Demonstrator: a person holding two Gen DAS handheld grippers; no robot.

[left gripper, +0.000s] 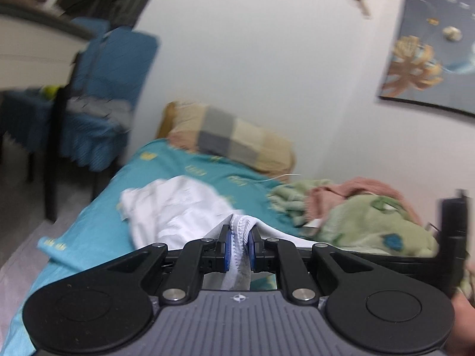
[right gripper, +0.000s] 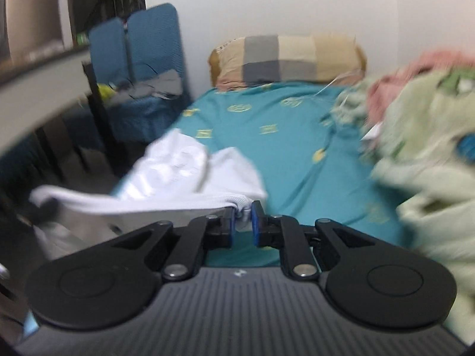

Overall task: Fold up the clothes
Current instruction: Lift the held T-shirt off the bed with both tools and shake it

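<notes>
In the middle of both pictures, a white garment (left gripper: pixel 178 204) hangs between two tongs over a bed with a teal sheet (left gripper: pixel 166 172). The left gripper (left gripper: pixel 239 237) is pinched tight on a stitched edge of the cloth, which bunches up between its blue pads (left gripper: pixel 226 247). In the right wrist picture, the right gripper (right gripper: pixel 244 218) is nearly closed on another bit of the same edge. The cloth there sits against the left pad, and a thin gap shows beside the other pad, so that hold looks weaker.

From the edge the tongs hold, the garment sags down onto the sheet toward the left side of the frame. It is crumpled there, not flat and not folded.

What could go wrong? The right gripper may lose its bit of cloth if the hands pull apart too hard, since it only has a small bite. Then the edge would drop and the cloth would land in a heap. The pictures are blurry, so the hands seem to be moving fast, and a quick swing could flip the loose part under itself. The fluffy green blanket (right gripper: pixel 421 136) sits close on the right side, and the cloth could catch on it.
</notes>
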